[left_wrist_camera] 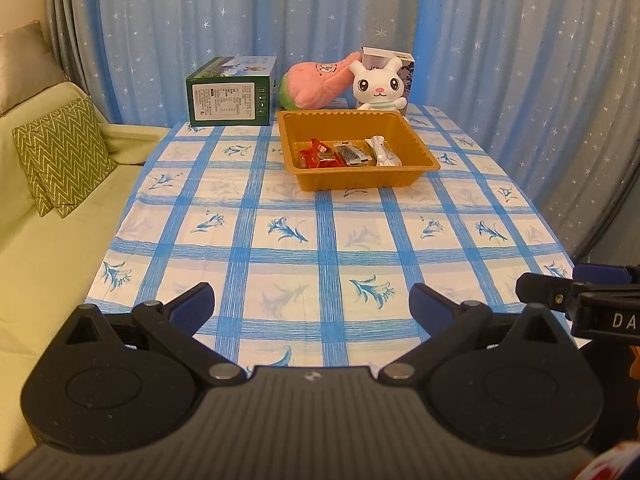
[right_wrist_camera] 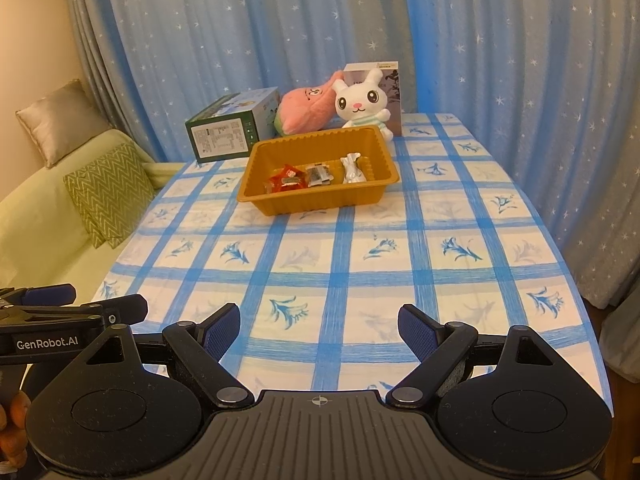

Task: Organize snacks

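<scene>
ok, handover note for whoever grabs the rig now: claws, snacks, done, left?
Left claw: open, empty, above the near end of the table.
Right claw: open, empty, beside the left one.
Tray: far half of the table, in front of the rabbit plush.
Snacks: red packet, dark packet and white packet lie side by side in the tray.
Done: those three are in. No loose snacks visible on the cloth.
Left: nothing obvious; check outside the views.
</scene>
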Demonstrator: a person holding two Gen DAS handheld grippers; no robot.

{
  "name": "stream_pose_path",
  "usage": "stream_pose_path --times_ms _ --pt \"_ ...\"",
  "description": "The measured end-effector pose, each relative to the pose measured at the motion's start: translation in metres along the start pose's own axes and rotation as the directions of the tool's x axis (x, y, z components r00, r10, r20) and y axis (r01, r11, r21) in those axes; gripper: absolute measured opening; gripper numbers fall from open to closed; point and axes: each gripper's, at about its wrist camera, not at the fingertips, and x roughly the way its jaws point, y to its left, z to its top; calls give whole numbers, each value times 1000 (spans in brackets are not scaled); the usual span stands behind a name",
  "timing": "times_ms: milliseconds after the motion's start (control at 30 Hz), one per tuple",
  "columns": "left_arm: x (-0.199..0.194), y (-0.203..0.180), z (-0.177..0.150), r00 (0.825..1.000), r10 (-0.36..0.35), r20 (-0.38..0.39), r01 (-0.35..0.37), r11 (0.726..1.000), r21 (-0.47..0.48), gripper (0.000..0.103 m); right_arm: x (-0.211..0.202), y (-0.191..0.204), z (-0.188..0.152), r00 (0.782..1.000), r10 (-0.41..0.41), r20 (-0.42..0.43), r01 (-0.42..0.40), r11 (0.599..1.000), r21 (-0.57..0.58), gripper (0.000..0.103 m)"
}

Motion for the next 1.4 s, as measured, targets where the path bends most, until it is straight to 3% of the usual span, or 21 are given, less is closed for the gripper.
stream_pose_path --times_ms 1400 --pt "-2 -4 -3 1000 -7 5 7 1000 7 103 -4 3 0 1000 2 3 -2 1000 2 86"
